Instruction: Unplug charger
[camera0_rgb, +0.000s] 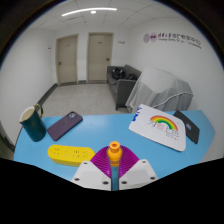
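My gripper (114, 166) is shut on a small orange charger plug (114, 151), which sticks up between the purple pads (97, 168). A yellow power strip (70, 153) lies flat on the blue table (110, 128), just left of the fingers. The plug is apart from the strip, to its right. No cable shows on the plug.
A teal mug (34, 122) stands at the far left of the table, with a purple phone (64, 124) beside it. A white card with a rainbow (160, 125) and a dark phone (190, 124) lie to the right. Beyond the table are chairs, a desk and doors.
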